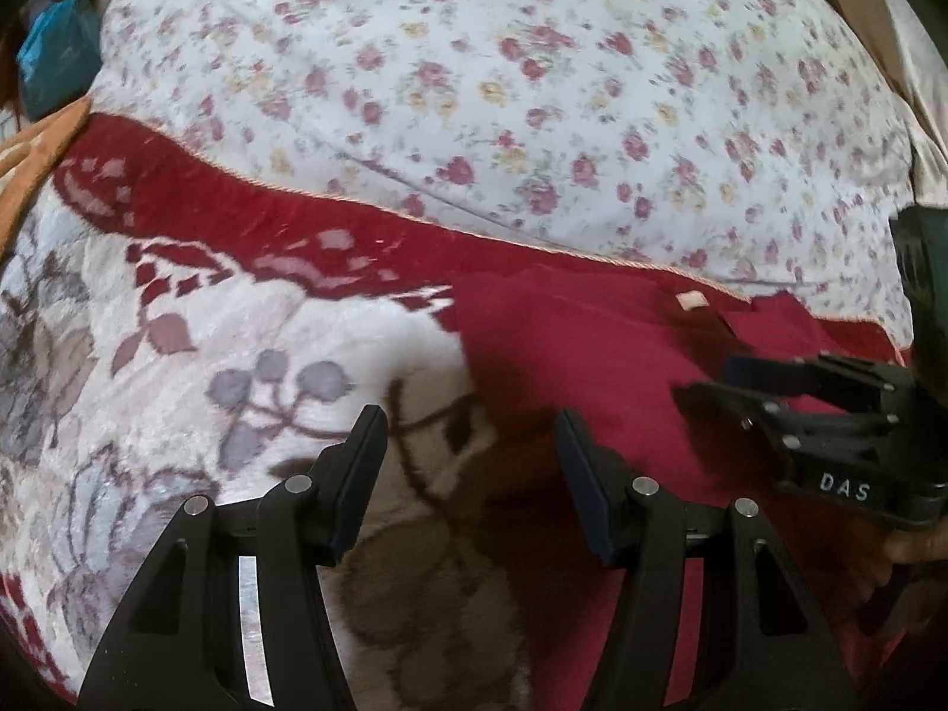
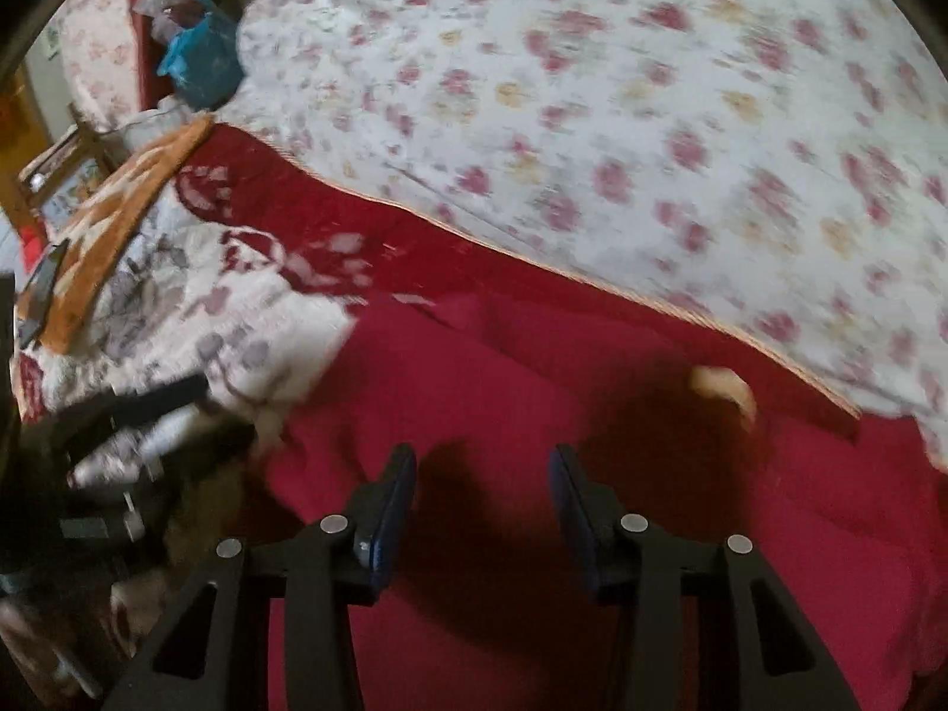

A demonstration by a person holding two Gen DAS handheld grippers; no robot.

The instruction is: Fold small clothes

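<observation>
Crimson cloth, the small garment (image 2: 533, 426), lies spread on a plush blanket (image 1: 178, 320) patterned in cream, grey and dark red; a pale label (image 2: 726, 388) shows near its far edge, close to the blanket's corded hem; its exact shape cannot be told through the blur. Beyond that hem stretches a white bedsheet (image 1: 533, 59) sprigged with pink and yellow flowers, covering the bed; an orange-and-cream patterned cloth (image 2: 118, 207) lies at the far left edge, and a blue bag (image 2: 201, 59) sits among clutter off the bed's far left corner.

In the left wrist view the left claw (image 1: 471, 432) hangs over the line where the garment's left edge meets the blanket; its fingers stand well apart with nothing between them, and they touch no cloth that can be seen. The right claw (image 2: 483, 468) points down over the middle of the garment, casting a dark shadow on it; its fingers are apart too, gripping nothing. From the left wrist view the right claw (image 1: 711, 376) enters from the right, just above the red fabric, with part of a hand (image 1: 915, 545) behind it; nothing lies between either claw and the garment.
</observation>
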